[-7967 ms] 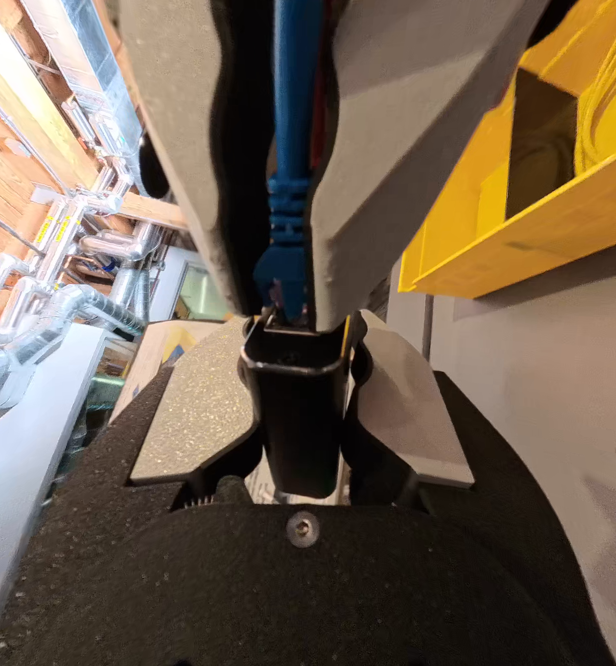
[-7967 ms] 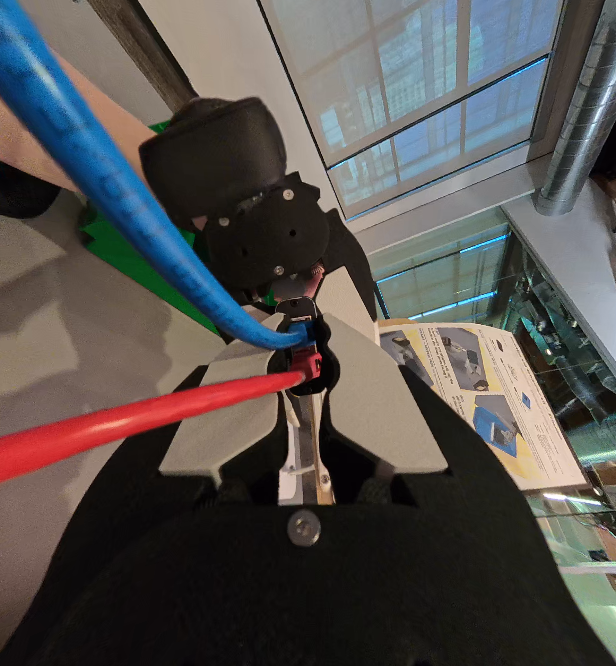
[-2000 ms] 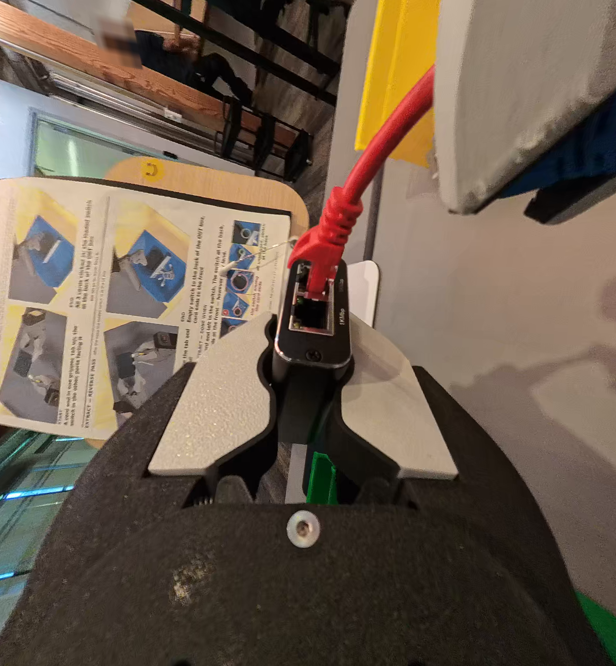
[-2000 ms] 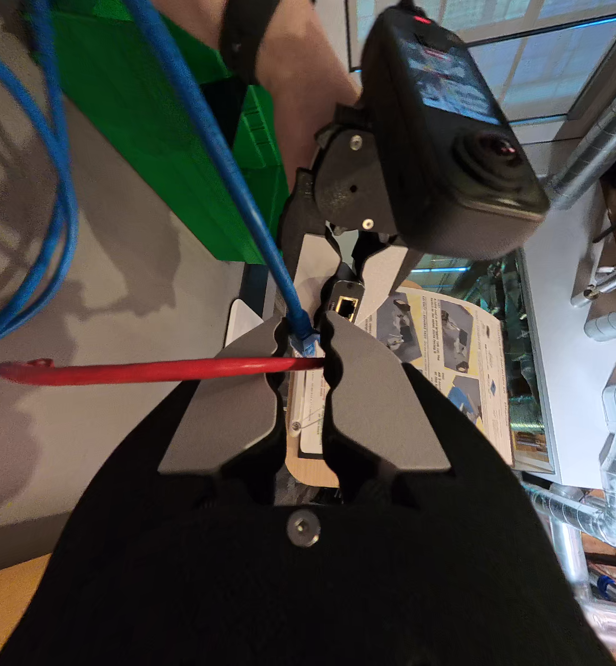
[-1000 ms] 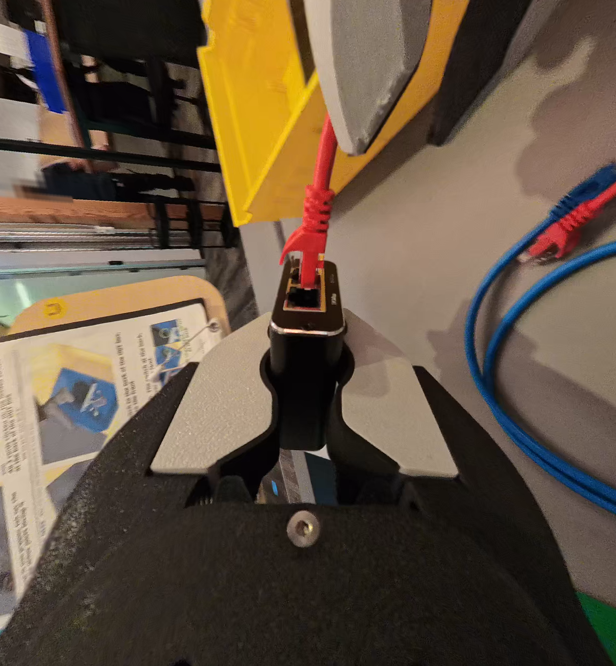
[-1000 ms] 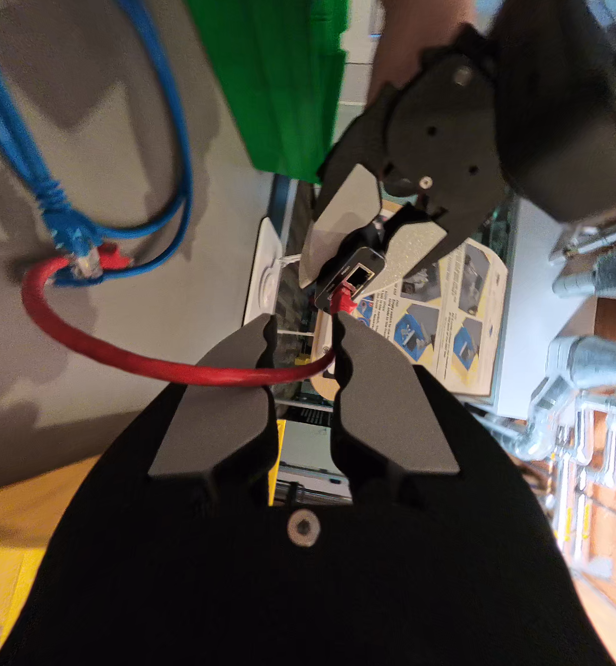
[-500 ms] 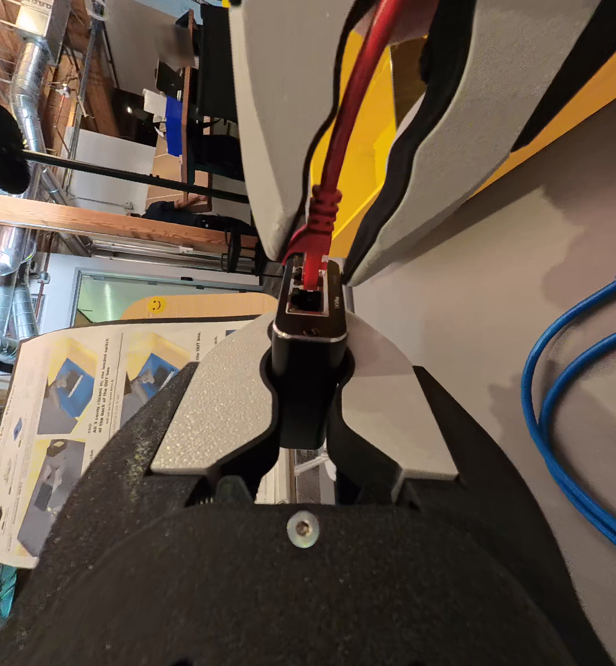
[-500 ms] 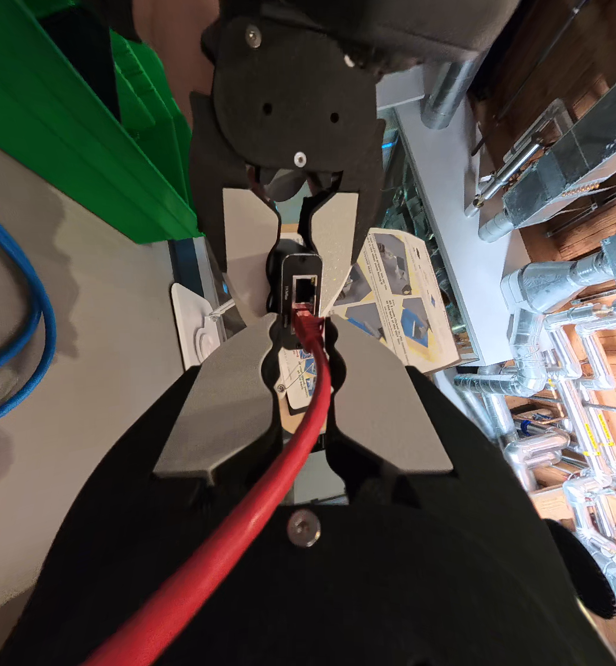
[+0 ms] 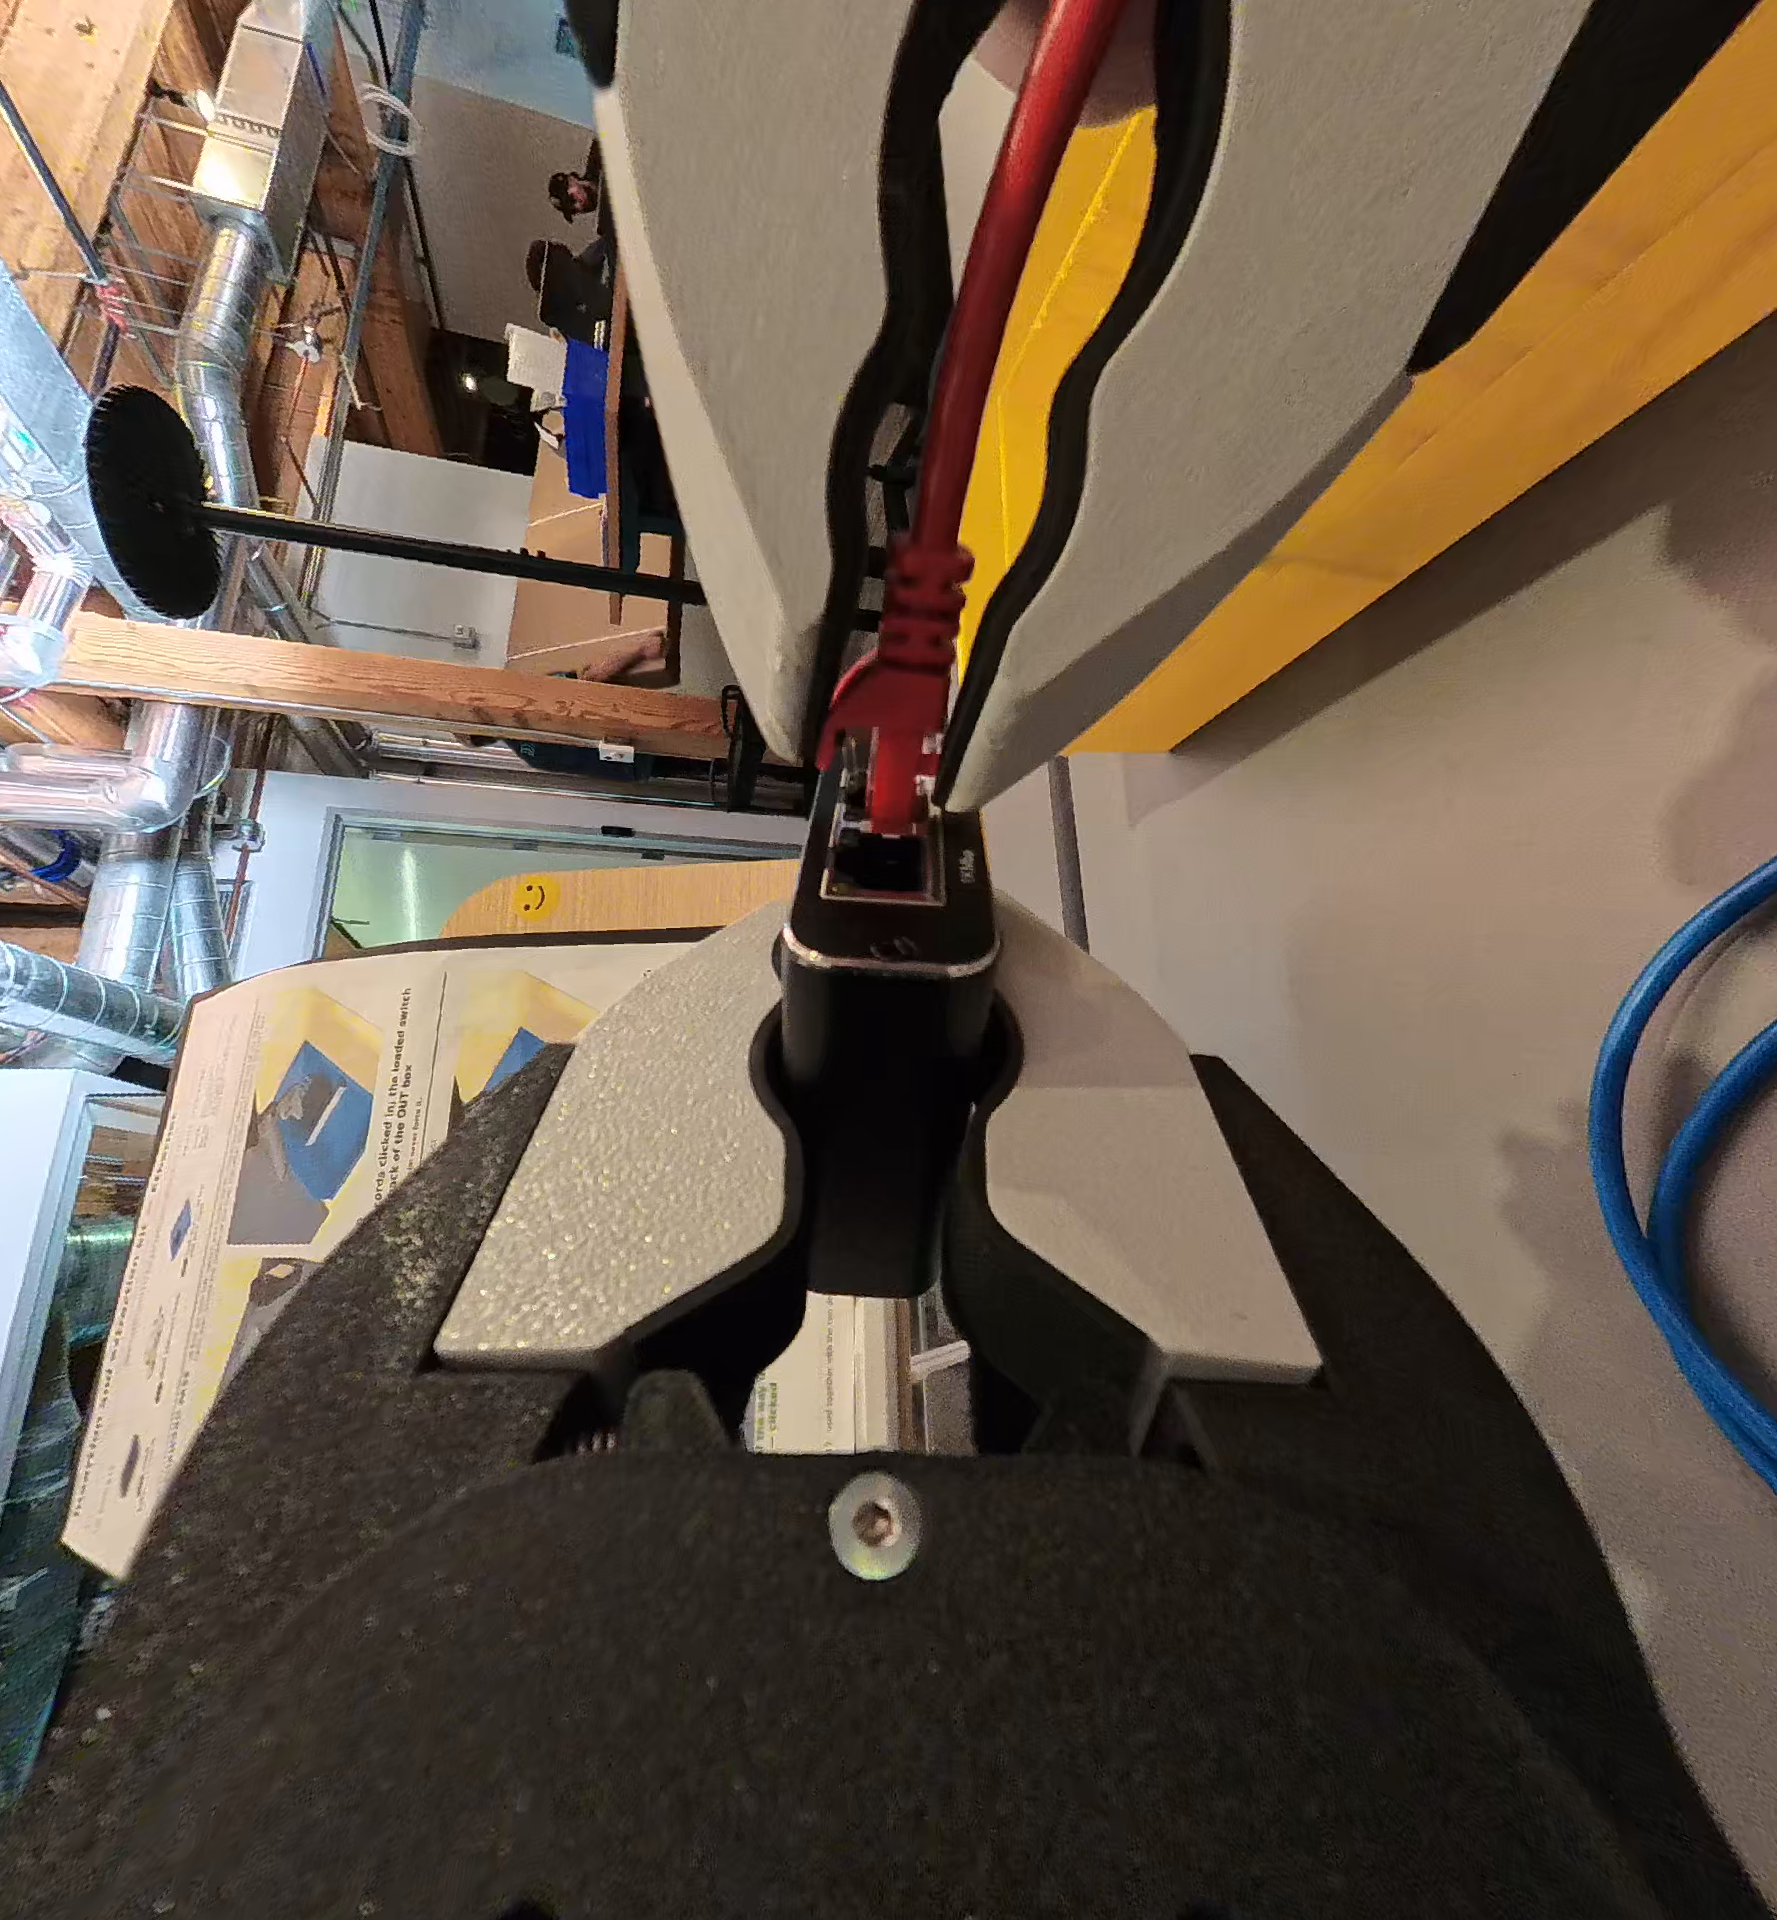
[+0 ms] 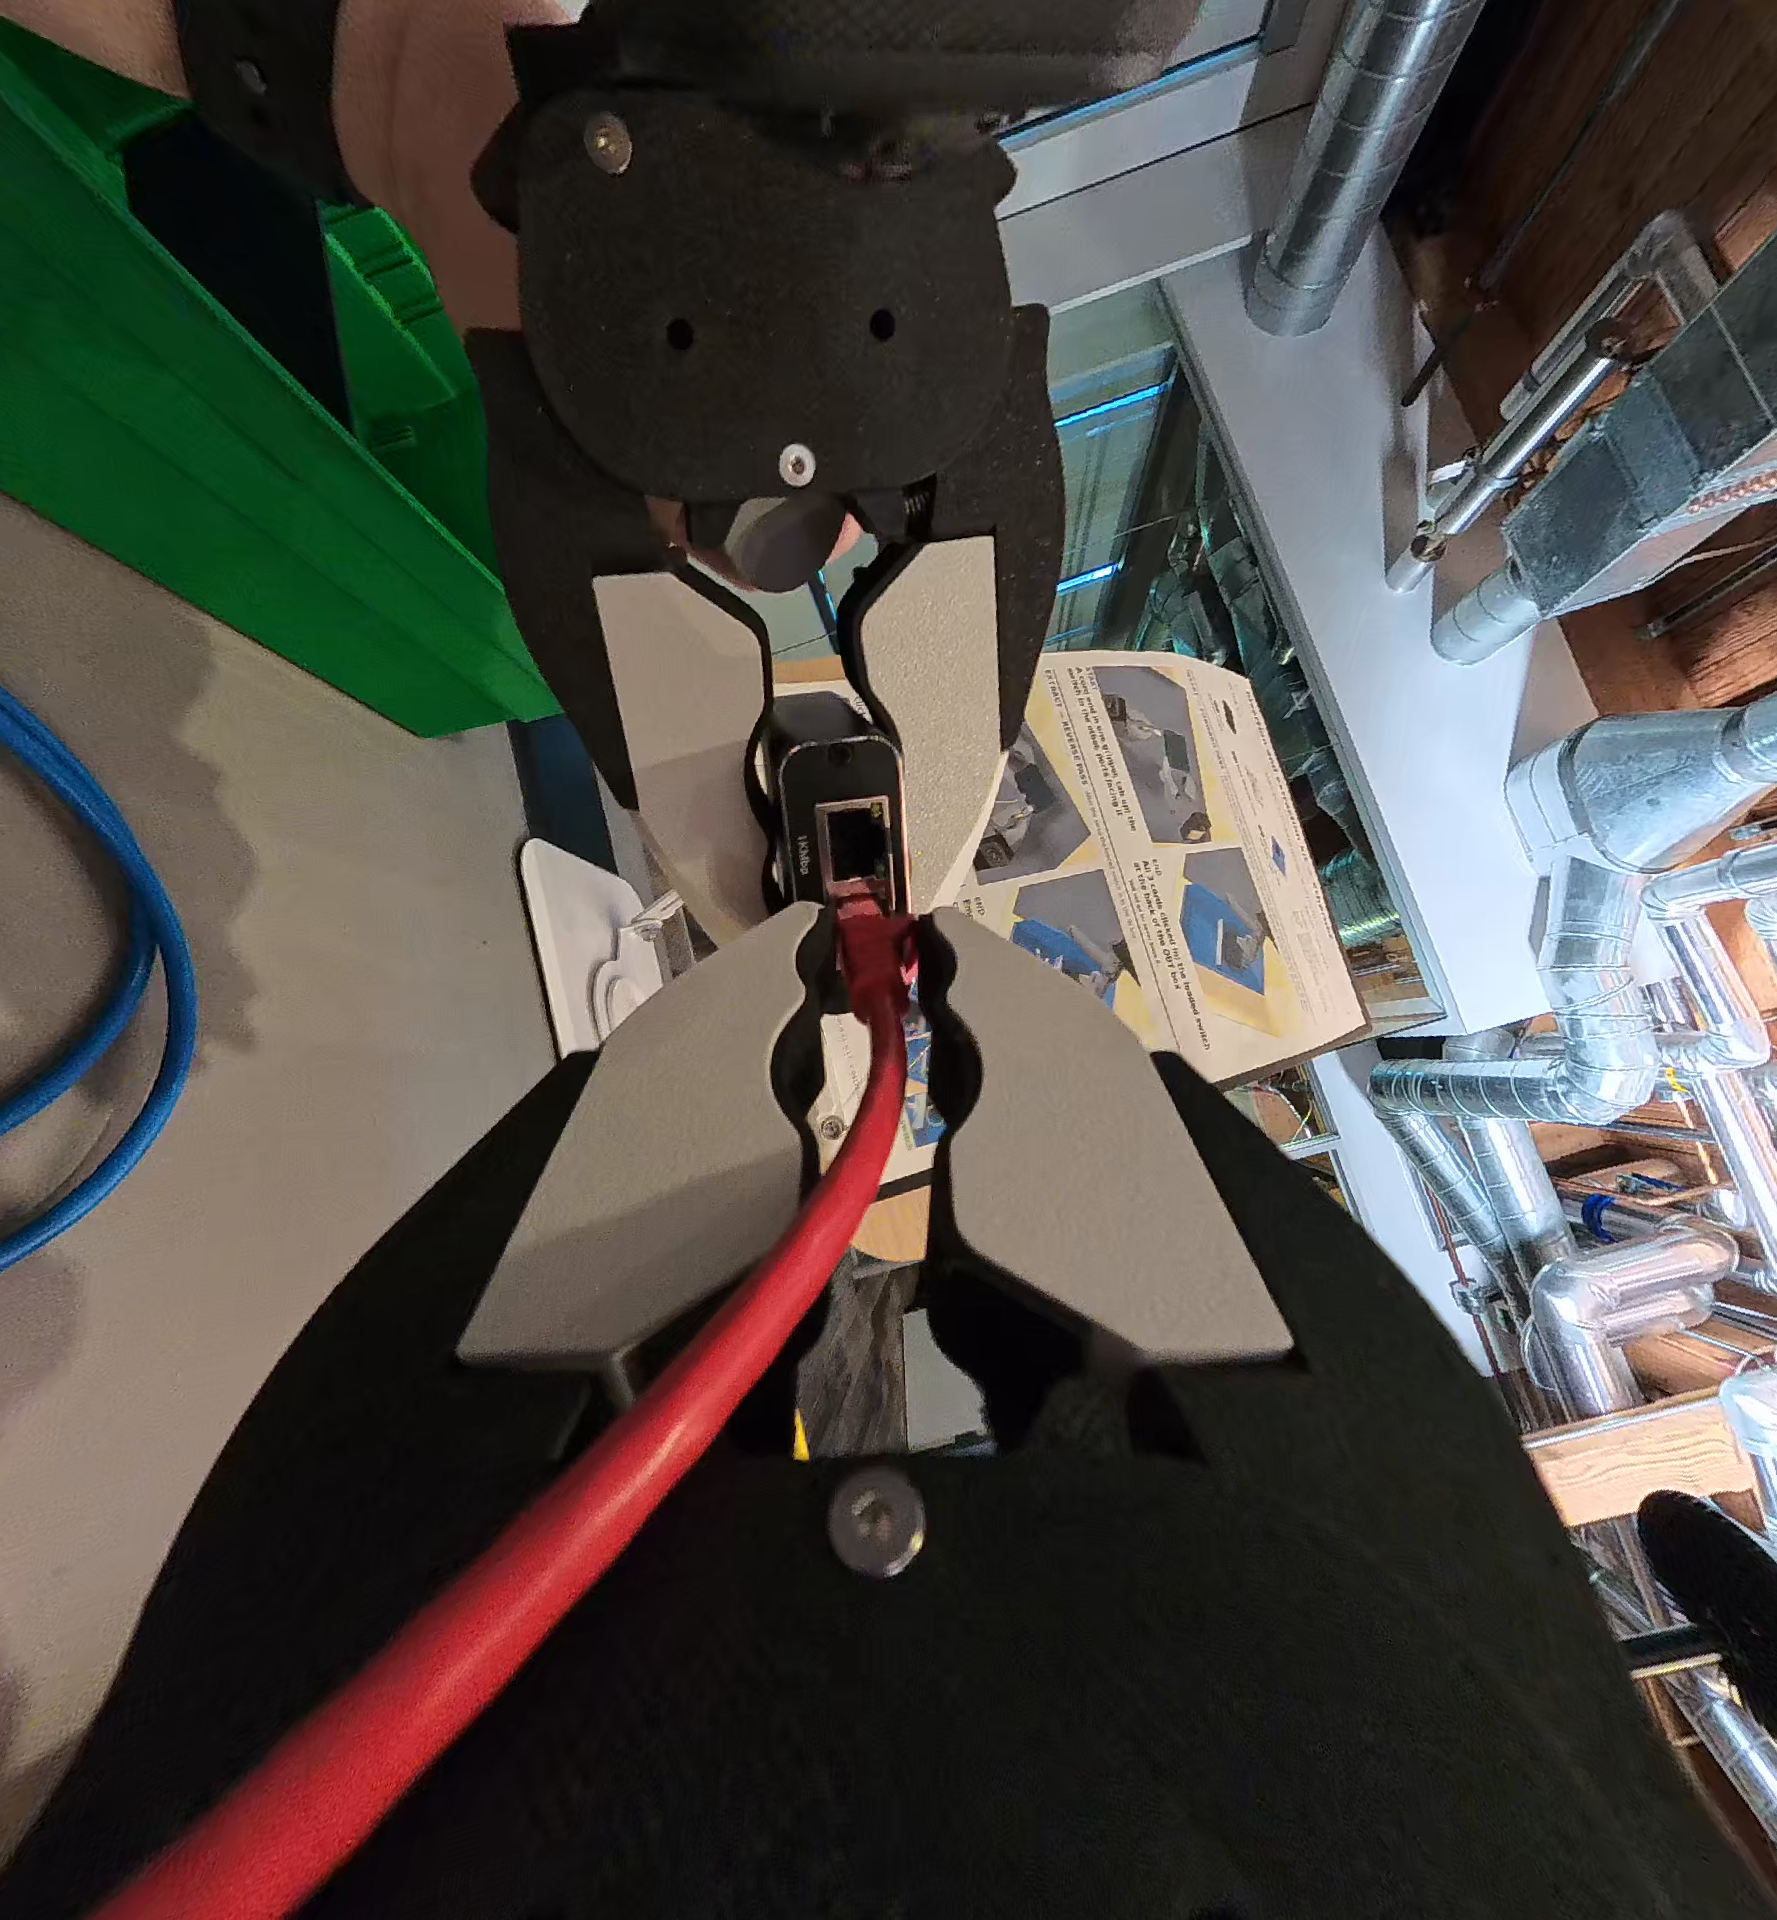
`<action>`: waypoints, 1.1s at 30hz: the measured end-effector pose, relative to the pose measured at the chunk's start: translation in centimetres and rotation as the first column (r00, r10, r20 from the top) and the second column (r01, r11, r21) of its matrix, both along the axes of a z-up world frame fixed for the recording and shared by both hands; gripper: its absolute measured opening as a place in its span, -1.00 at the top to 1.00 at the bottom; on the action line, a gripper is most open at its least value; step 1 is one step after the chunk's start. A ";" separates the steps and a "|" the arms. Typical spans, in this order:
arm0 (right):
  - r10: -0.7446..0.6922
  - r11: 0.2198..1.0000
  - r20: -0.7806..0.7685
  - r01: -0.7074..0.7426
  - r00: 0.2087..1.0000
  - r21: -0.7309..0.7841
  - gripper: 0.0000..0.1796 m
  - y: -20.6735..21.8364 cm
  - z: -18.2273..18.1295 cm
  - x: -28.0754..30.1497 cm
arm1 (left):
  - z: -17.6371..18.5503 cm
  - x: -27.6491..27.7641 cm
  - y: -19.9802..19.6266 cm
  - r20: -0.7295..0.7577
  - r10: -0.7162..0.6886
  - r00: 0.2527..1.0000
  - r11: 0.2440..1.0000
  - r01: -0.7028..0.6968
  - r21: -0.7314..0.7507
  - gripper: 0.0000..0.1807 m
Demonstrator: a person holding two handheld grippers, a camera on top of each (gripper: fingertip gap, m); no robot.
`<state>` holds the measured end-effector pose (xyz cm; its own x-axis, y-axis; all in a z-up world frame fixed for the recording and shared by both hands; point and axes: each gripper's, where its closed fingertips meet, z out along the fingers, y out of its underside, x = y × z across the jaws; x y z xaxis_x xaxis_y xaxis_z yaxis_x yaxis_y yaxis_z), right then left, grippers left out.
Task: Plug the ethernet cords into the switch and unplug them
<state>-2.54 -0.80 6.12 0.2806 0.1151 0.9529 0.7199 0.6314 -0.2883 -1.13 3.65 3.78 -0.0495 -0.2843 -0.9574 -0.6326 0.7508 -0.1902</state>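
Note:
My left gripper [image 9: 889, 997] is shut on the black switch [image 9: 889, 1049] and holds it in the air, ports facing away. The red cord [image 9: 915, 644] is plugged into the far port; the near port [image 9: 879, 868] is empty. My right gripper [image 10: 868, 935] meets it head-on, its fingers closed on both sides of the red cord's plug [image 10: 871, 951] right at the switch [image 10: 842, 821]. The red cord runs back through the right jaws. The blue cord [image 9: 1673, 1143] lies loose on the grey table; its plug is out of view.
A yellow bin [image 9: 1331, 436] stands on the table behind the right gripper. A green bin [image 10: 136, 364] sits by the person's arm. A printed instruction sheet [image 10: 1175, 852] and a white pad [image 10: 593, 966] hang past the table edge. The grippers' ends are close to 5 centimeters from one another.
The blue cord was pulled from the switch and dropped on the table. My right gripper returned to the switch, and over the last half second its fingers narrowed onto the red plug.

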 end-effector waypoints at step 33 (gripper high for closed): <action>0.035 0.863 0.188 0.065 0.982 -0.501 0.84 0.0 -1.9 1.2 | -1.6 1.0 0.6 -0.050 0.075 0.996 0.993 -0.080 -0.088 0.68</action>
